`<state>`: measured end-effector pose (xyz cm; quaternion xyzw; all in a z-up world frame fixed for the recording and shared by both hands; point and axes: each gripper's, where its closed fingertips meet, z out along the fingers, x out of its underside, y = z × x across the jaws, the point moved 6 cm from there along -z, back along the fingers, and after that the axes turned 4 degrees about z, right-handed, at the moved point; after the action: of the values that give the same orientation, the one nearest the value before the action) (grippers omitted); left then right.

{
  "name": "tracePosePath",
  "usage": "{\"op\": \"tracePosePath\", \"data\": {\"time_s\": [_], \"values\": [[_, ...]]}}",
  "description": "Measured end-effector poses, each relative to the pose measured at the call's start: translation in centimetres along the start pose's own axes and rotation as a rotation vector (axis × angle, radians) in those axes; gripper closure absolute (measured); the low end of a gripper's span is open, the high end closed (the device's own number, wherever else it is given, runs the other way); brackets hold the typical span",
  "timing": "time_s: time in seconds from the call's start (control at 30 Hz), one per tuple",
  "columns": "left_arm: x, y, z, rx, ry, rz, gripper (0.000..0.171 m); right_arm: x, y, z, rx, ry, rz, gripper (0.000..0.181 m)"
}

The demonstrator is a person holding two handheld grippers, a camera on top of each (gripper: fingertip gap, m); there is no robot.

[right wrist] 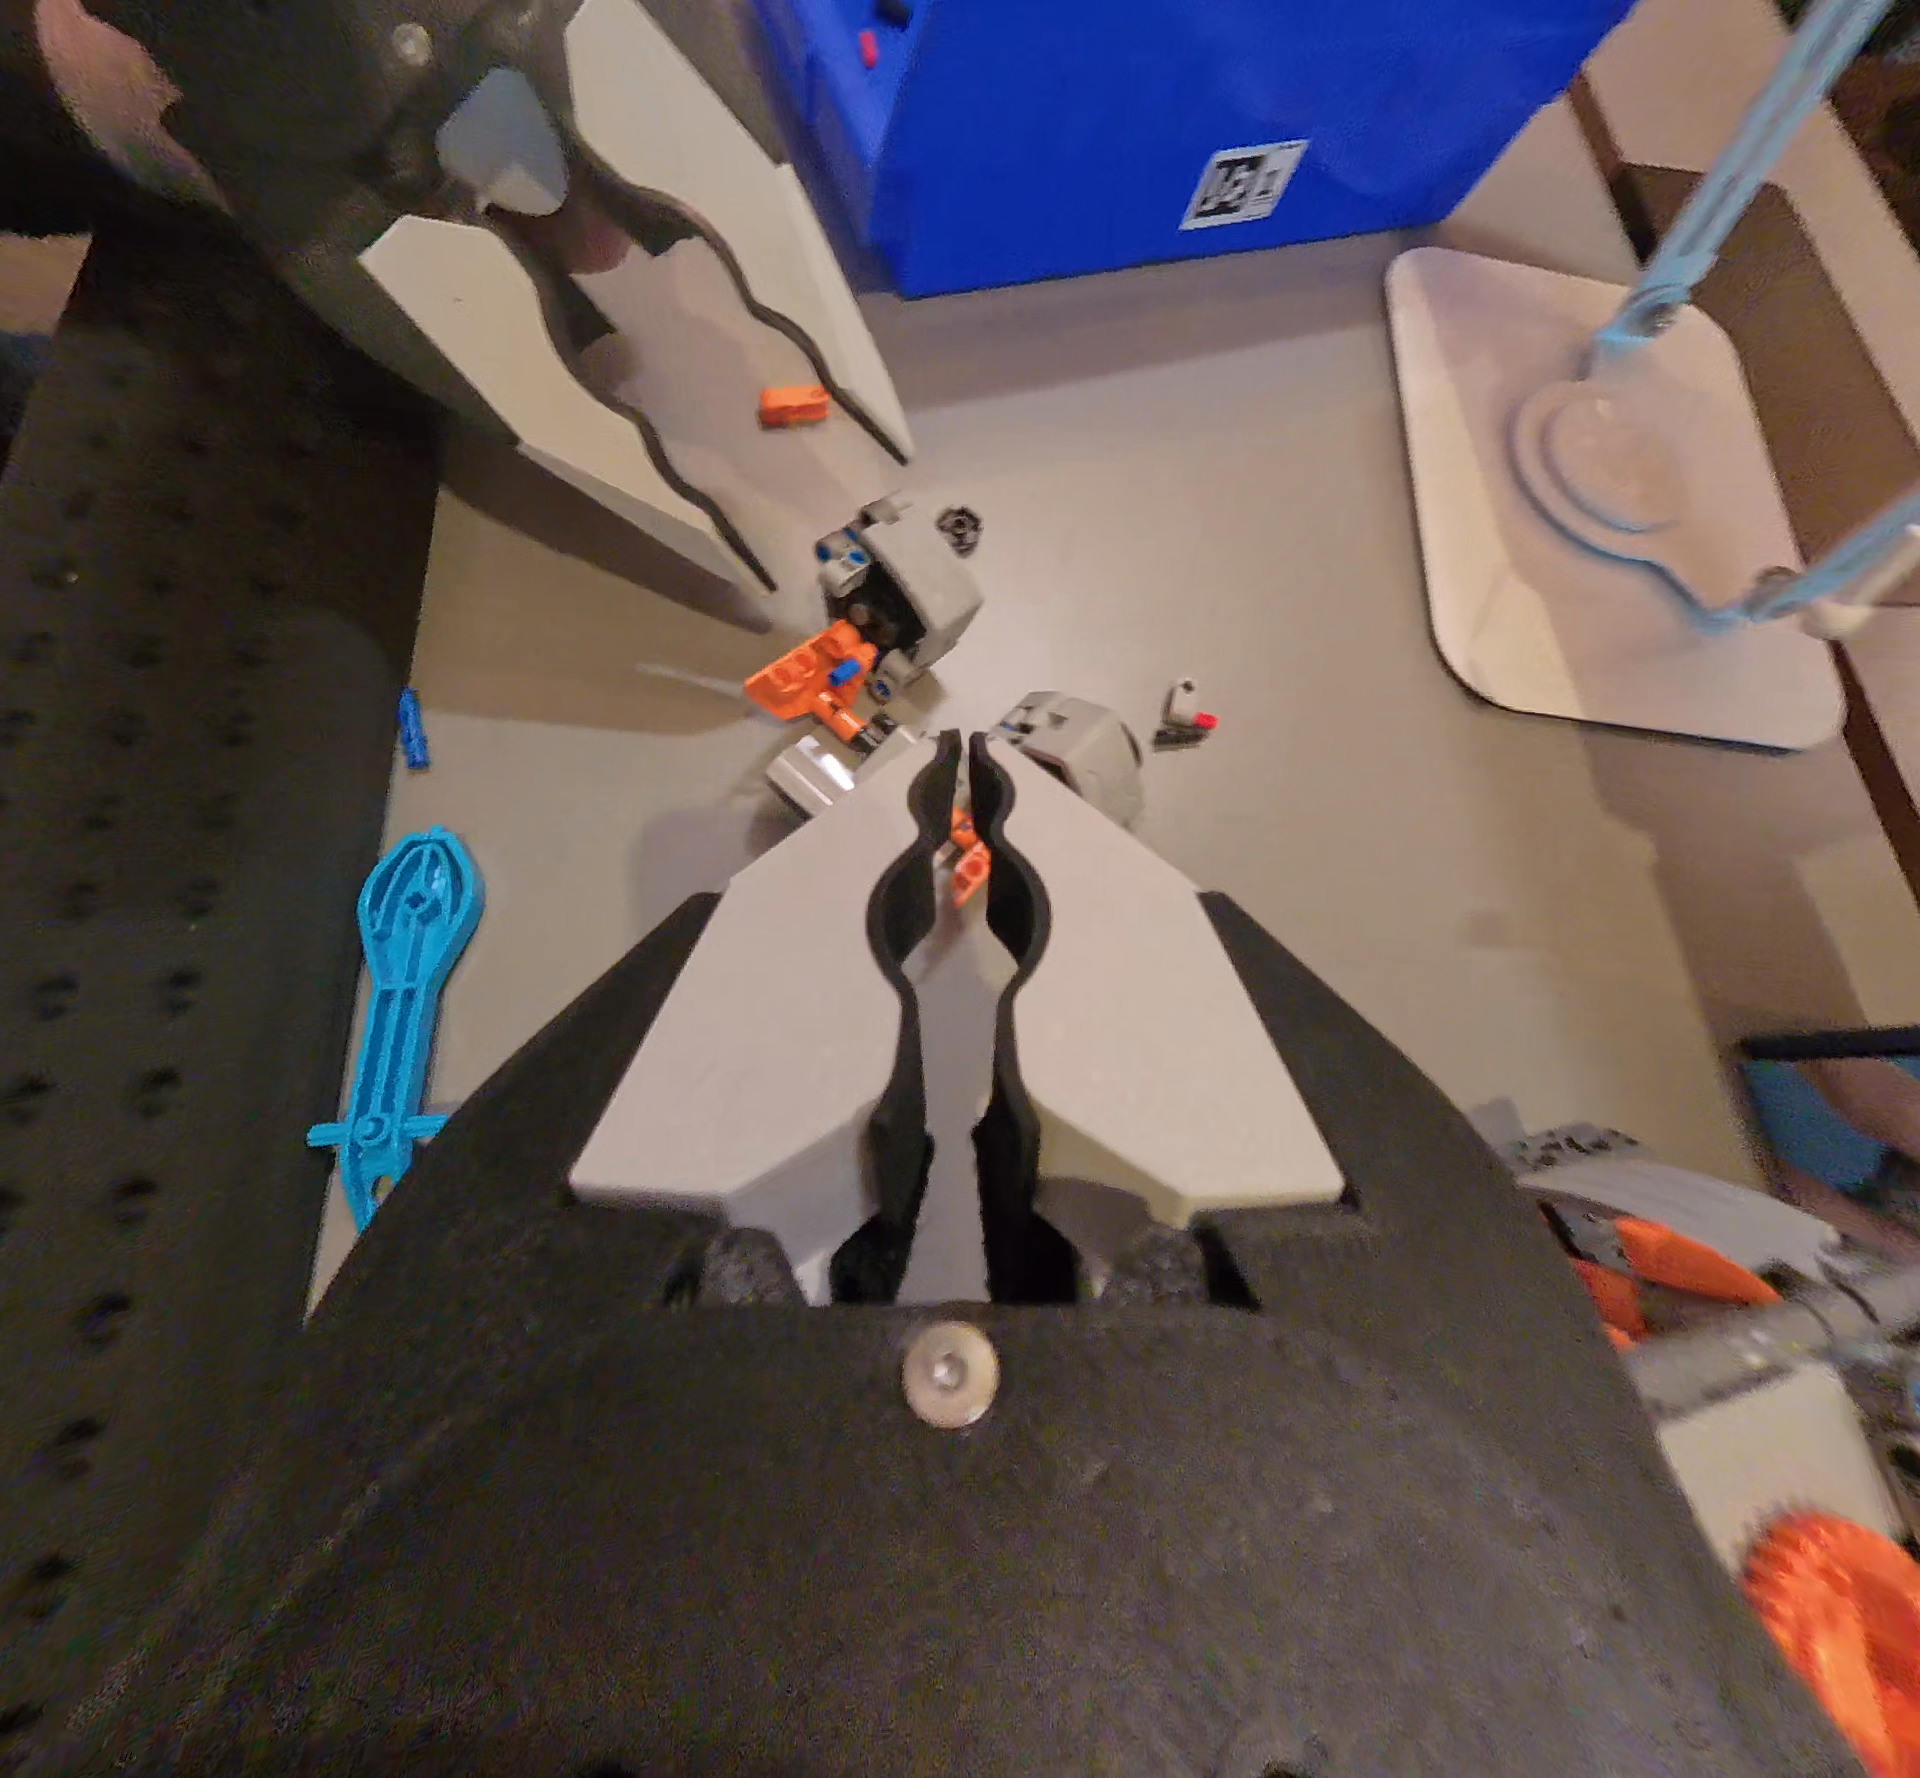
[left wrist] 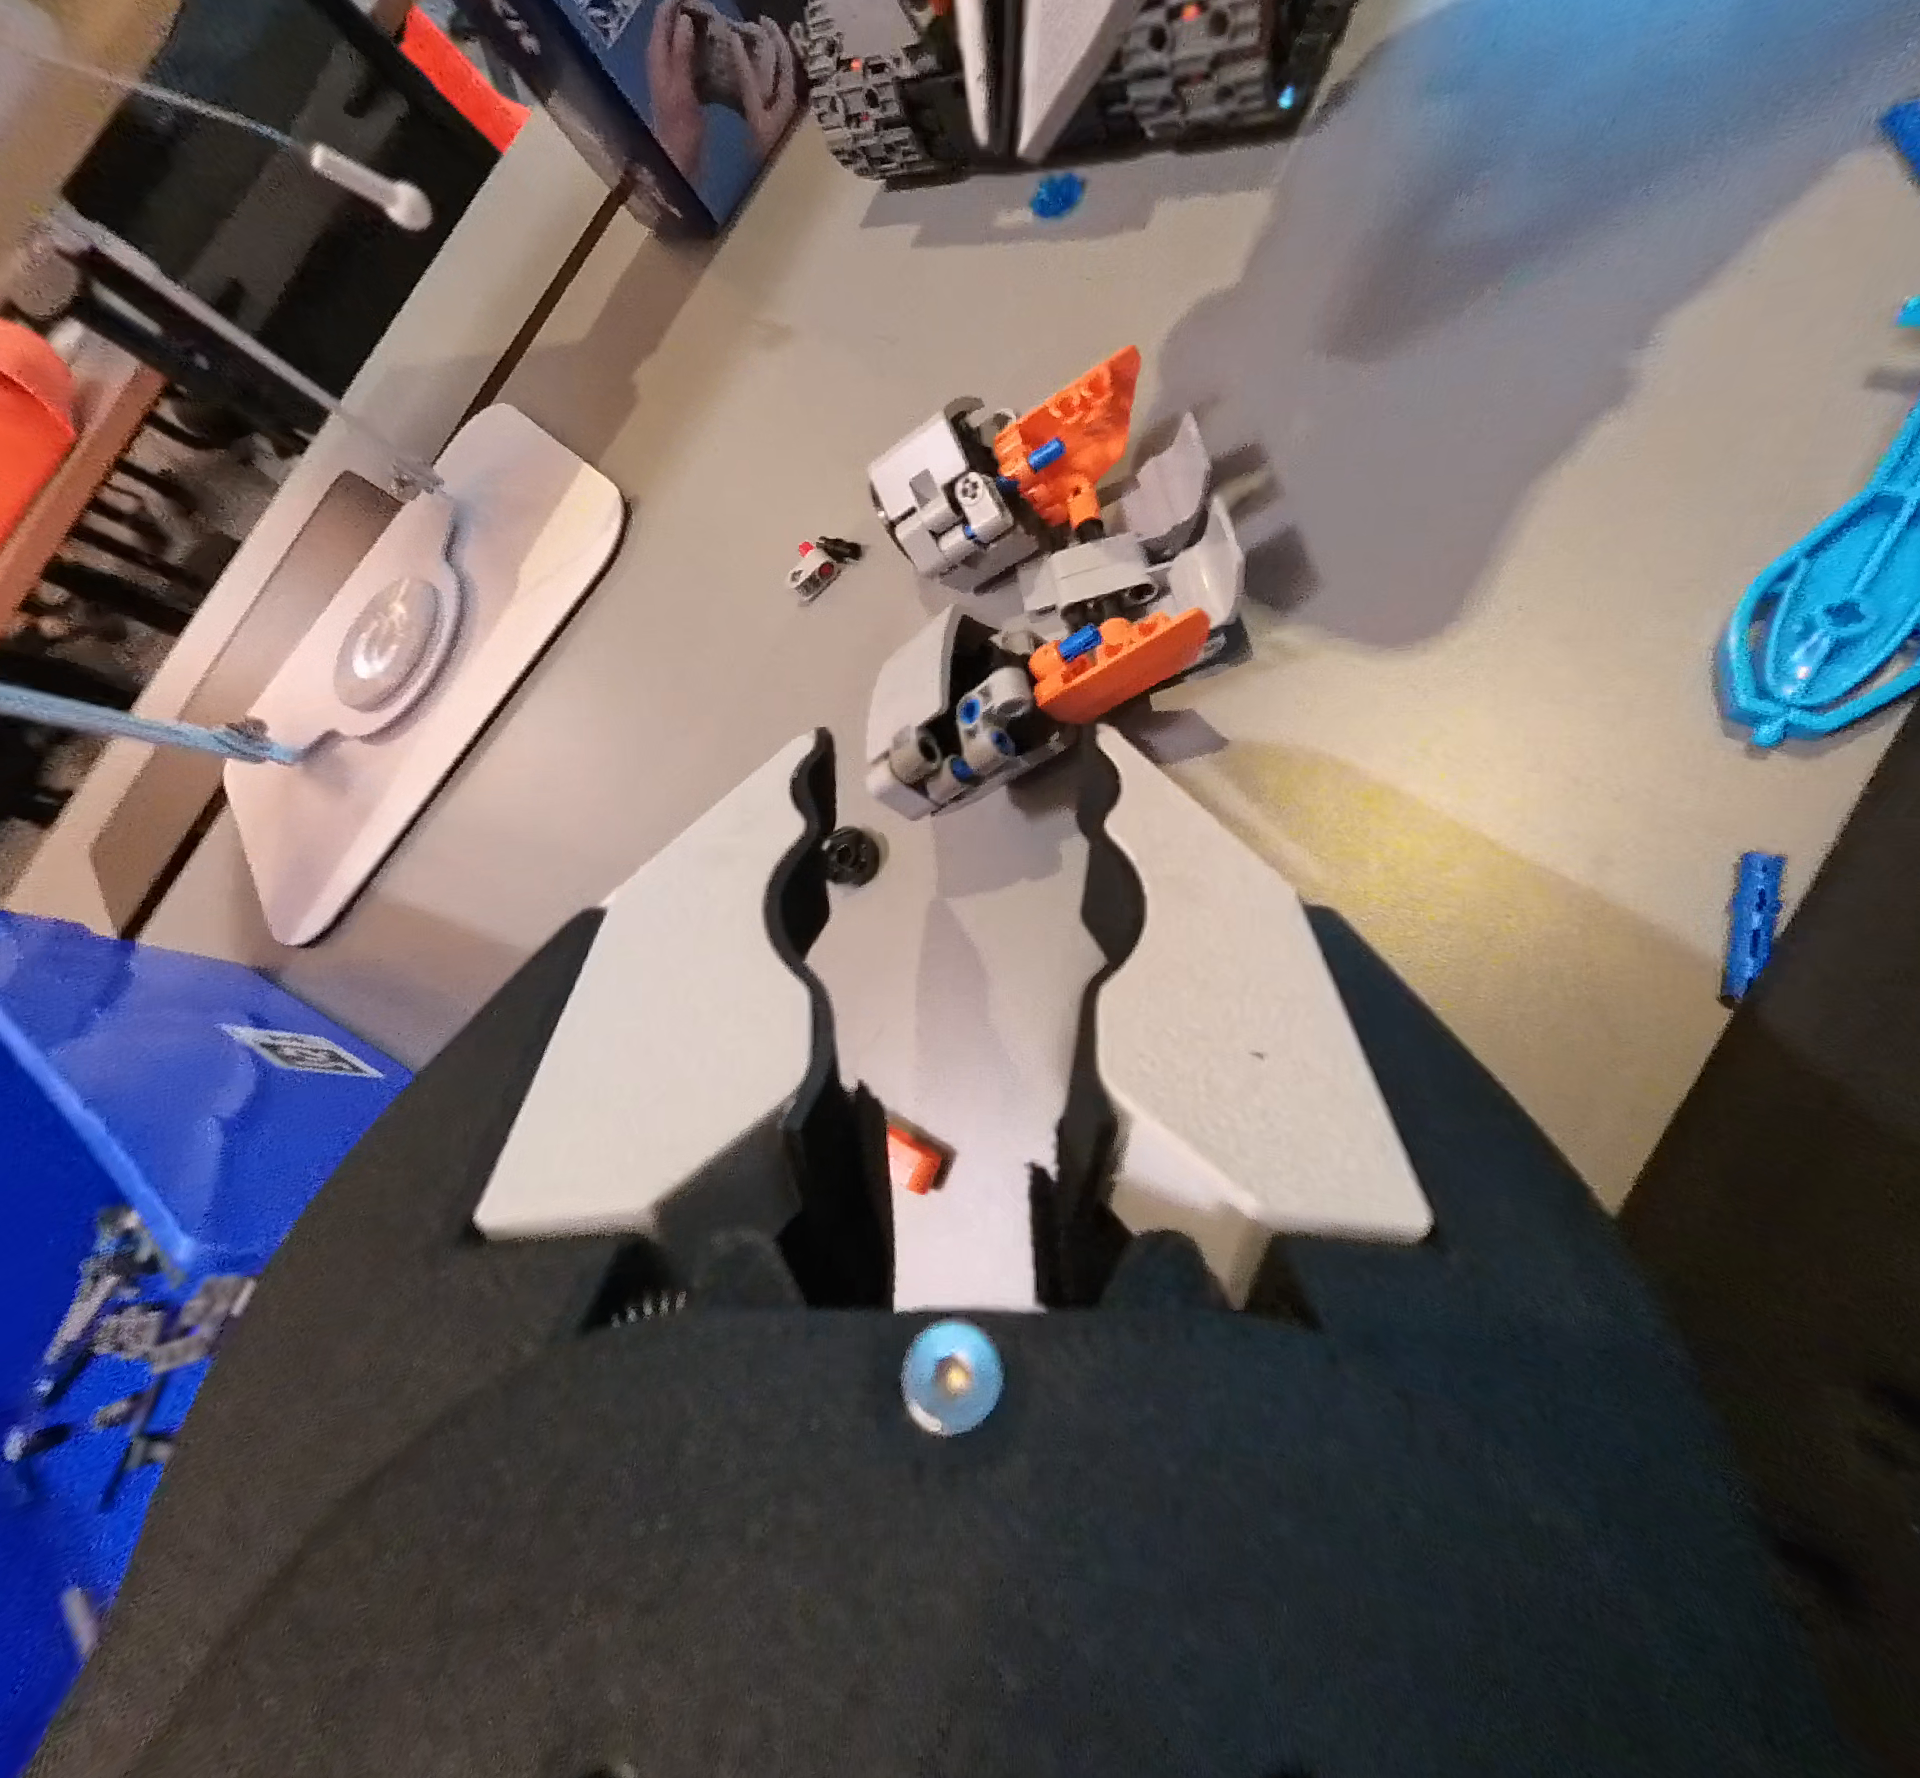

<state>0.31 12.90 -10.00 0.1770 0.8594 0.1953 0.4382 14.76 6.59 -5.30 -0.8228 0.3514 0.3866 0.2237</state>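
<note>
1. Tabletop point(left wrist: 1403, 897): beige and flat. It carries every item below.

2. Blue bin point(right wrist: 1143, 118): stands at the tabletop edge, beyond the left tool in the right wrist view.

3. White base plate point(right wrist: 1558, 585): lies flat beside the bin, with a pale blue stand rising from it.

4. Left tool point(left wrist: 964, 741): released, jaws wide apart and holding nothing. Its tips hang just beside the near end of the brick assembly. Contact cannot be confirmed.

5. Right tool point(right wrist: 958, 741): clenched to a narrow slit, with no part visibly held. It is over the far end of the assembly; orange parts show through the gap between its fingers. The left wrist view suggests that it is not touching.

6. Brick assembly point(left wrist: 1039, 585): grey shells, orange plates and blue pins, lying on its side at the middle of the tabletop.
   - Handling (judgement): light, rigid plastic with smooth faces, likely to slip.
   - The press-fit joints may separate under twist or a hard squeeze.
   - The grey shell blocks offer the firmest hold. The orange plates and pins look the weakest.

7. Light-blue plastic piece point(right wrist: 416, 949): long and flat, well apart from the assembly.

8. Loose small parts:
   - blue pin piece point(right wrist: 414, 729);
   - orange brick point(right wrist: 793, 406), below the left tool;
   - grey-and-red part point(right wrist: 1184, 715);
   - black round part point(right wrist: 958, 523), near the assembly.
</note>
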Motion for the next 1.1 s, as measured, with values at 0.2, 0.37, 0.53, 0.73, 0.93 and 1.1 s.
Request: {"op": "tracePosePath", "data": {"time_s": [0.2, 0.37, 0.53, 0.73, 0.93, 1.1], "values": [[0.7, 0.3, 1.0, 0.088, 0.042, -0.147, 0.124, 1.3, 0.4, 1.4, 0.031, 0.125, -0.023, 0.168], [0.9, 0.2, 1.9, 0.17, 0.051, -0.288, 0.122, 3.4, 0.6, 3.9, 0.096, 0.258, -0.019, 0.163], [1.0, 0.5, 2.2, 0.171, 0.05, -0.308, 0.138, 3.7, 0.2, 4.4, 0.125, 0.247, 0.011, 0.169], [0.5, -0.1, 2.2, 0.083, 0.094, -0.139, 0.138, 3.7, -0.6, 3.9, 0.202, 0.258, -0.011, 0.157], [-0.1, -0.5, 2.1, 0.003, 0.121, -0.006, 0.138, 4.8, -0.5, 4.9, 0.144, 0.293, 0.026, 0.17], [-0.9, -1.1, 2.0, -0.091, 0.159, 0.134, 0.139, 4.9, -0.5, 5.0, 0.164, 0.311, 0.017, 0.171]]}}
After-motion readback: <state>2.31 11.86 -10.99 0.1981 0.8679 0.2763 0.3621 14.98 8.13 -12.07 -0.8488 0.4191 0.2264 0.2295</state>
